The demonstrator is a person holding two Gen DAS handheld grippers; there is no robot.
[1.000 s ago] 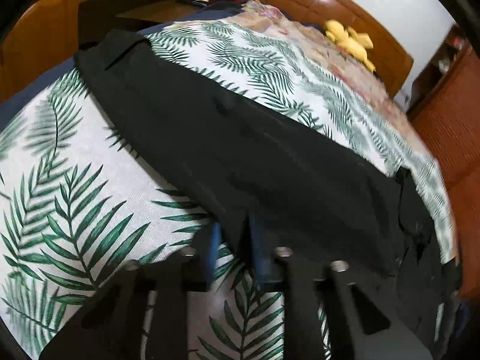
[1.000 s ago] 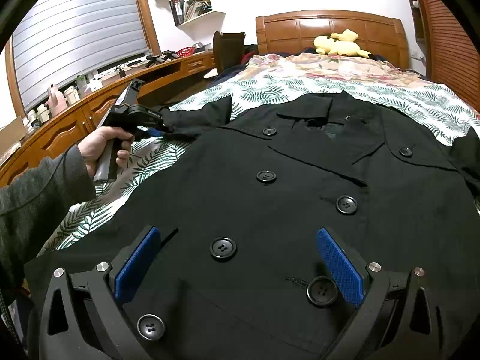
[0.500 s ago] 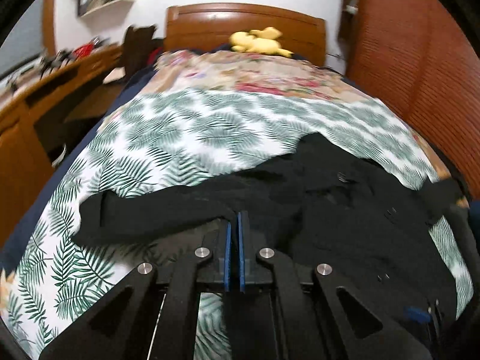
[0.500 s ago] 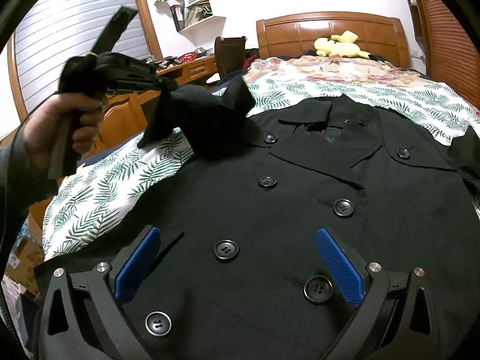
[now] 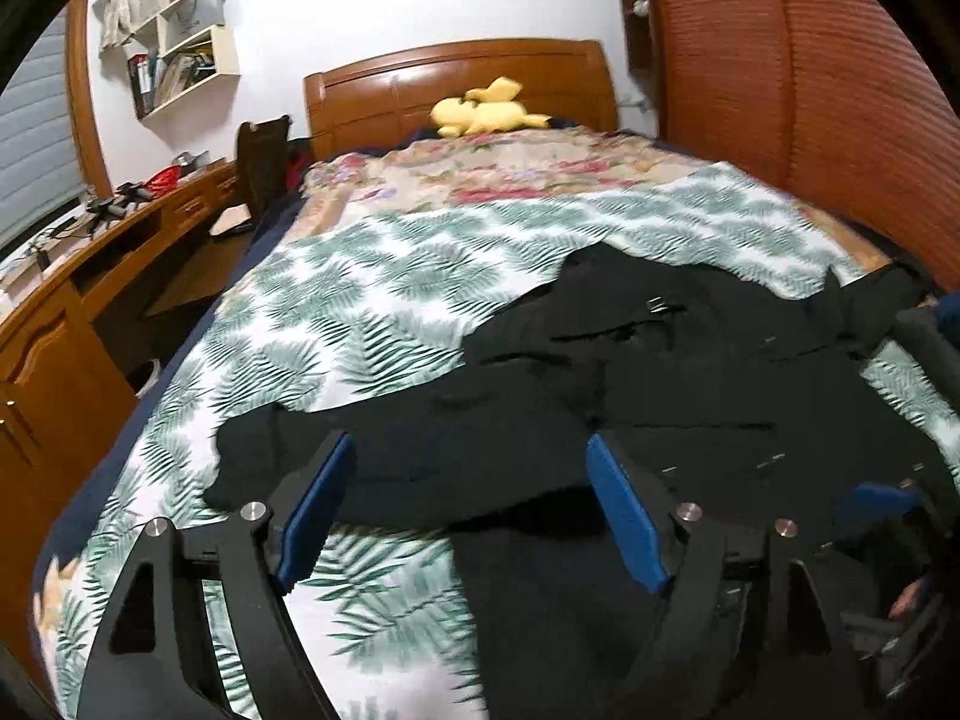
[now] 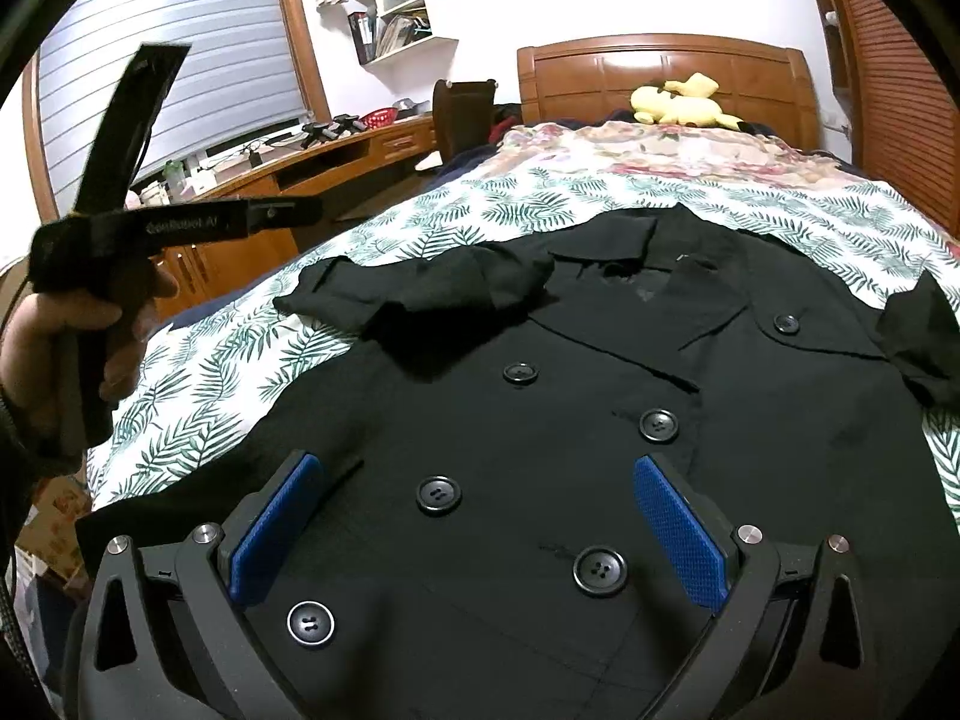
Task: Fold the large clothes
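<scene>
We see one black coat (image 6: 540,432) lying flat on the palm-print bedspread (image 5: 372,312), one sleeve (image 6: 420,294) folded across its chest and bare bedspread along its left edge. Our left tool (image 5: 468,516) and right tool (image 6: 474,528) both hover spread wide, gripping nothing. Six buttons (image 6: 438,495) show.

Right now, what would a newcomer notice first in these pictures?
A black double-breasted coat lies spread, buttons up, on the palm-leaf bedspread, one sleeve folded toward its collar. A yellow plush toy lies by the wooden headboard. Both hand-held grippers hover open.
</scene>
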